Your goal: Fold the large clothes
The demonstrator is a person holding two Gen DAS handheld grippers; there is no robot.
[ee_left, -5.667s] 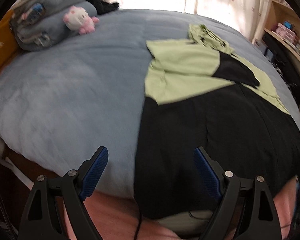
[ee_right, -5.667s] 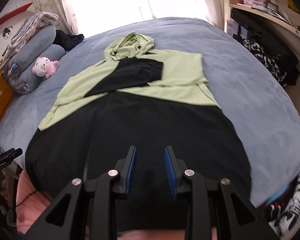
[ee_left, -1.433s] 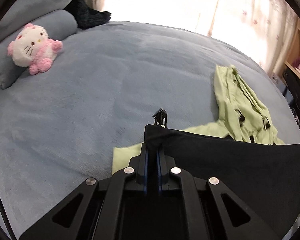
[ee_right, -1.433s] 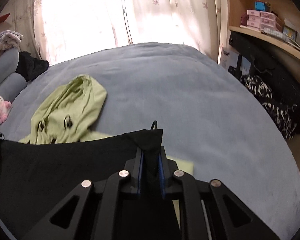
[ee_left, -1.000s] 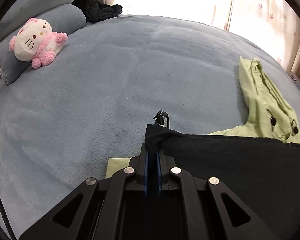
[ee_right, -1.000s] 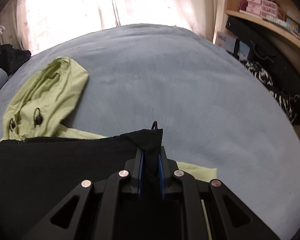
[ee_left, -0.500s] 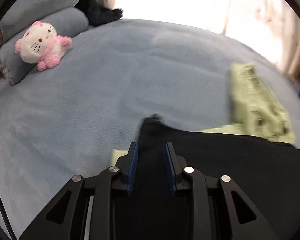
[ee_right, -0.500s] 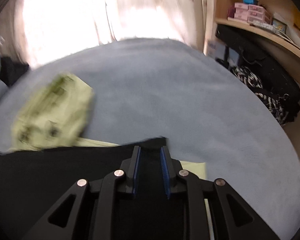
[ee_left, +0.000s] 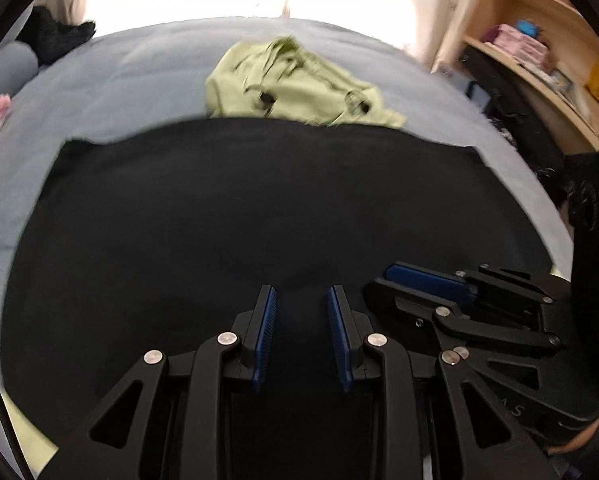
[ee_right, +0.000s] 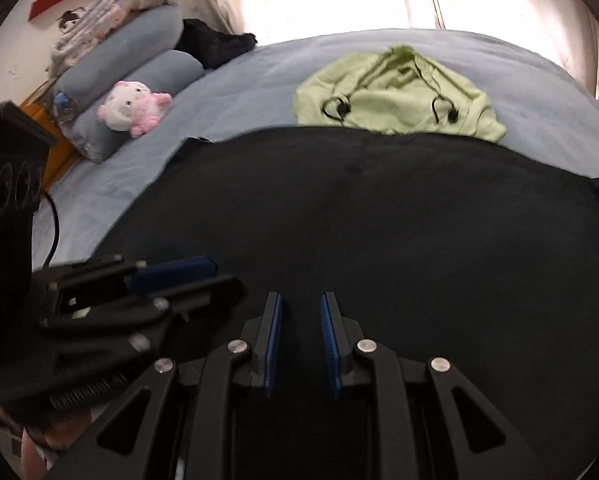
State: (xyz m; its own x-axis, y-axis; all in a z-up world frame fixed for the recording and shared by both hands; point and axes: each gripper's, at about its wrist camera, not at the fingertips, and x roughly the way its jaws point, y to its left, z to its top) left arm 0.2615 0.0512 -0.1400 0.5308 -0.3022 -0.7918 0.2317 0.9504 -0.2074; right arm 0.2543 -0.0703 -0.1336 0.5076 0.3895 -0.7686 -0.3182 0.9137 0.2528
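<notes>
Left wrist view: the left gripper (ee_left: 301,332) hangs over the near middle of the hoodie (ee_left: 259,216), its blue pads parted with only flat black cloth showing beneath the gap, so it is released and grasps nothing. The black panel lies folded across the blue bed (ee_left: 139,64), its far edge running from nine to three o'clock, and the green hood (ee_left: 295,84) pokes out beyond it at twelve. At four o'clock the right gripper (ee_left: 431,284) lies just beside, pointing toward nine.

Right wrist view: the right gripper (ee_right: 301,340) is likewise released, jaws a little apart over bare black fabric, nothing pinched. The left gripper (ee_right: 171,272) crosses in at eight o'clock. The hood (ee_right: 395,92) sits at twelve, with its drawcords looped loose on top. A pink plush toy (ee_right: 133,108) rests against grey pillows (ee_right: 139,52) at ten.

Risk, as I judge it: the two tools are crowded close at the near edge and could knock together or snag the same layer. A shallow pinch may lift only the top black ply, dragging the fold askew, and the loose cords could trail out of the next fold.
</notes>
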